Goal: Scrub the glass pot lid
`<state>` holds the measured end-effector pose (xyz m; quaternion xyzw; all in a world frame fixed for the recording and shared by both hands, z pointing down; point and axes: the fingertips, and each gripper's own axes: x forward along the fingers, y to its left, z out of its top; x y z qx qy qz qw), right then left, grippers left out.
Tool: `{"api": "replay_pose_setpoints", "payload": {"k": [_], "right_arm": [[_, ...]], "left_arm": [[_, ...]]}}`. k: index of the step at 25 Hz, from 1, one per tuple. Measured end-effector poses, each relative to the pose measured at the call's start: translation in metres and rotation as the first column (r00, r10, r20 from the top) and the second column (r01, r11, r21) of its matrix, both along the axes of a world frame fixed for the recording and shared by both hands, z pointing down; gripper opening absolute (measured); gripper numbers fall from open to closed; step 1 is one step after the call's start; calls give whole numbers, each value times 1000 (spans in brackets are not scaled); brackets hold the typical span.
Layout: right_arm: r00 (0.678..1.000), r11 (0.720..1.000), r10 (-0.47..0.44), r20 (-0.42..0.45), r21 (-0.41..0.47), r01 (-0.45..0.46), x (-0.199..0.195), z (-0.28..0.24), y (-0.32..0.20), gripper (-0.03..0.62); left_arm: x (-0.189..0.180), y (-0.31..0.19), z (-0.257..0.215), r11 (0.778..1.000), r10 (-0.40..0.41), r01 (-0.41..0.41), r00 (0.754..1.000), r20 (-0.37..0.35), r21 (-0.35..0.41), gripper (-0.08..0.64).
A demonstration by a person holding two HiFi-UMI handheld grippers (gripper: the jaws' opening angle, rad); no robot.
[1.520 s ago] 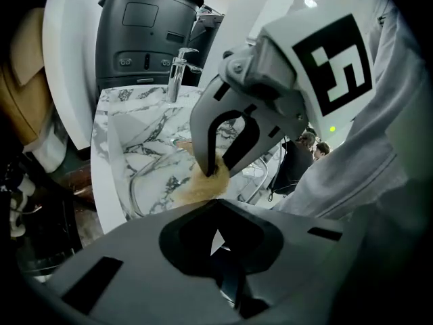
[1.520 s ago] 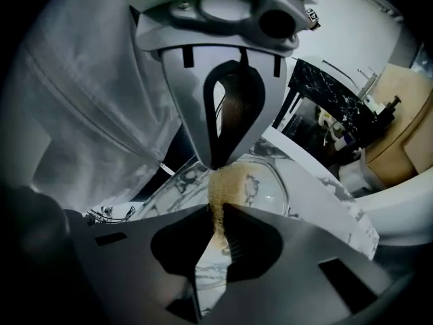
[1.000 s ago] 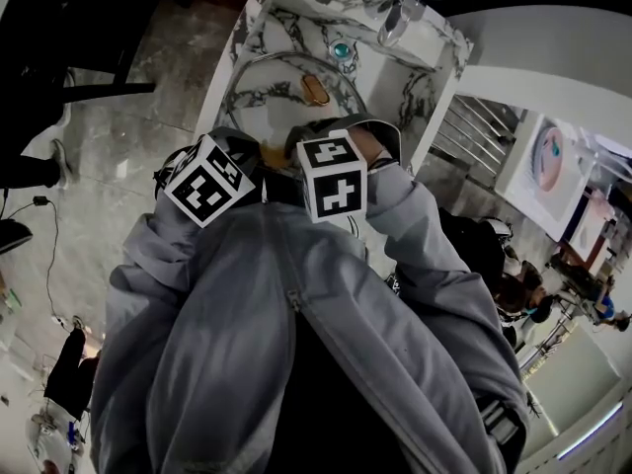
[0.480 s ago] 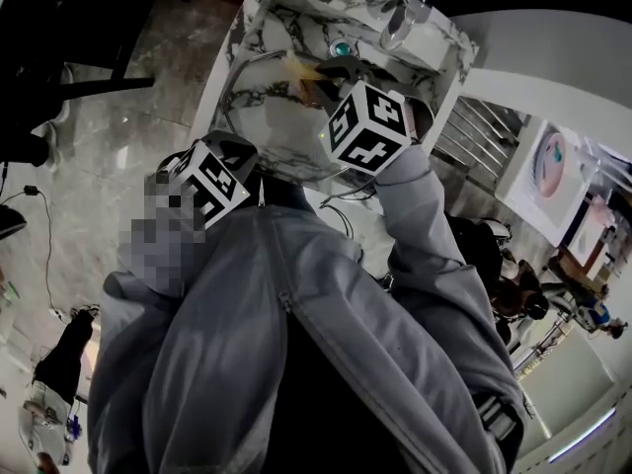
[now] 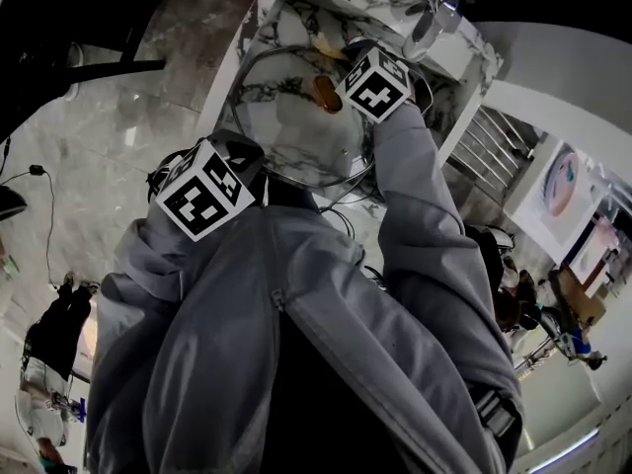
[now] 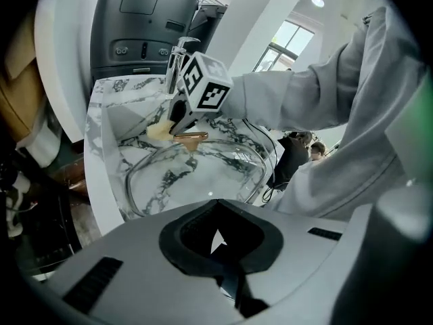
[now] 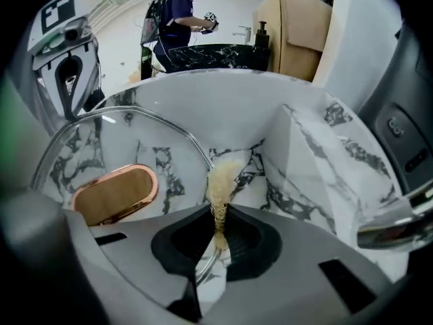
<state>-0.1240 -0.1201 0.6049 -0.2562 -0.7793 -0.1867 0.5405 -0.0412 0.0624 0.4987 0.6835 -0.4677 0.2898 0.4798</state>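
Note:
The glass pot lid with a rose-gold knob is held tilted over a marble basin. My left gripper is shut on its near rim; the lid spreads out beyond the closed jaws. My right gripper is past the knob, at the far rim. It is shut on a pale yellow mesh scourer, whose tip lies against the lid's edge, right of the knob. The scourer also shows in the left gripper view.
A chrome faucet stands at the basin's far edge, close to the right gripper. A dark appliance rises behind the basin. People stand in the background. Cables lie on the marble floor.
The right gripper has travelled from beside the left one, near my body, out across the lid to its far rim past the knob, rolling as it went. The left gripper stayed put.

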Motion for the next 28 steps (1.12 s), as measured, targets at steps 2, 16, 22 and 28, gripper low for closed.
{"api": "replay_pose_setpoints", "payload": {"k": [2,16,22,28], "right_arm": [[999,999,-31,-20,-8,31,-7,16,4,48],[904,934,-344,-255,5,356,-2,32,19,48],[871,911,-404,-278,-37,411,23,8,27,48],[914,949,-299,-273,10,314,40,-7,15,48]], "left_arm": [[0,0,1,1000,1,-1,1000,-2,-8,14],[-1,0,2,1000,-16,16,1000,-13,-12,14],[-1,1,2,1000,-13,13,1000,-18,-9,14],[1,0,1,1000,22,-22,1000,-2,-7,14]]}}
